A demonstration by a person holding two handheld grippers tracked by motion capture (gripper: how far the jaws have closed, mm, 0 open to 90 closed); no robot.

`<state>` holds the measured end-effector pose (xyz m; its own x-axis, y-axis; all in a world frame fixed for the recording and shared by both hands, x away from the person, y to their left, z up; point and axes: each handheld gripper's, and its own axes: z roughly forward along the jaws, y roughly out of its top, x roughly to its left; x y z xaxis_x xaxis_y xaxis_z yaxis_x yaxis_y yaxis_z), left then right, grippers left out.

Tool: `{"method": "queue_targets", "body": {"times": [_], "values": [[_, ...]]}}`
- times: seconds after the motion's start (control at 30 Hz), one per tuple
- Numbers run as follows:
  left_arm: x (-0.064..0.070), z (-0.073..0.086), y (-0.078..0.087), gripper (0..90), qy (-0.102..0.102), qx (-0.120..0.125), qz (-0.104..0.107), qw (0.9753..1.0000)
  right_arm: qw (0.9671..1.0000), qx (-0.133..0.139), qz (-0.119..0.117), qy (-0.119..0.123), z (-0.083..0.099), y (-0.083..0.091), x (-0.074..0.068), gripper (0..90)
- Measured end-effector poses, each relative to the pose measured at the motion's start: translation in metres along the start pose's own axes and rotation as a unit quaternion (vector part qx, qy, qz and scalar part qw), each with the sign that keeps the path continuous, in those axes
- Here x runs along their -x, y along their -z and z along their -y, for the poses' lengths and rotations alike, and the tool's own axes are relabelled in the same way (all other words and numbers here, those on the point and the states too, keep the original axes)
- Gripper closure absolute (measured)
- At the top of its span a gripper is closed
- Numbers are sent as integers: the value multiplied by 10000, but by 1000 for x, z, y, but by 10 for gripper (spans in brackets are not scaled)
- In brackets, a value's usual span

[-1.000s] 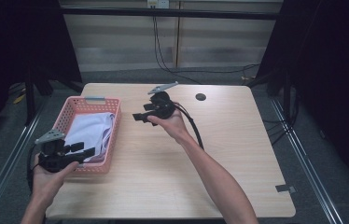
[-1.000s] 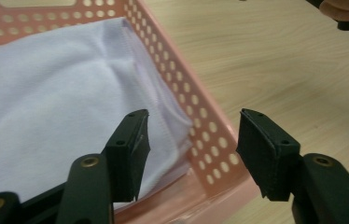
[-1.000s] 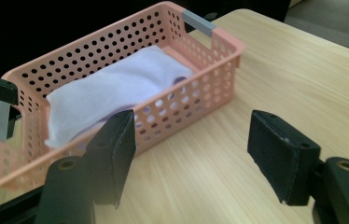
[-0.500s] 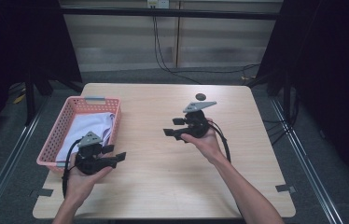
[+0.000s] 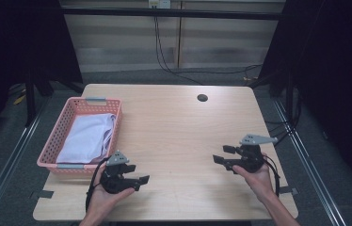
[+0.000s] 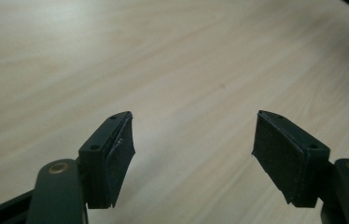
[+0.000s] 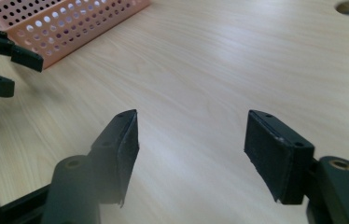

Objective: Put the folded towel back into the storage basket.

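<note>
Cloth [image 5: 88, 138], pale lilac and folded, lies in the pink basket [image 5: 59, 134] at the left of the high view, and that is the thing I take the work to concern. In the same view my left gripper [image 5: 126, 174] sits at the lower left of the frame, just beside the basket's near end, its jaws pointing right across the table [image 5: 174, 132], away from the basket; my right gripper [image 5: 228, 157] is at the lower right, well apart from the basket, its jaws pointing left toward it. The cloth's long axis runs up the frame along the basket. The left hand is clearly the nearer one, so I judge it would have to turn back toward the upper left to reach in. In the left gripper view, the jaws stand wide apart with nothing between them, bare wood ahead. In the right gripper view, the jaws are likewise spread and empty; the basket's perforated wall [image 7: 65, 21] shows at the upper left of the frame, with the other gripper at the left edge.
</note>
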<state>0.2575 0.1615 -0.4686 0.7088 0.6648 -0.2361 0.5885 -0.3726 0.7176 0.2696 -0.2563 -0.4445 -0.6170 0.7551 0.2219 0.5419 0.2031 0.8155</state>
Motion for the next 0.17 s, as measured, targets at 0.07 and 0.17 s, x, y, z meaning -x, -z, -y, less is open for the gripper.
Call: {"method": "queue_targets", "body": {"times": [0.07,0.17], "values": [[3,4,-1,286,-107,-100,80,9999,9998,-116,137,70,11,6,2,329],[3,6,-3,286,-78,-105,-11,9999,9998,-110,169,-39,18,8,5,298]]}}
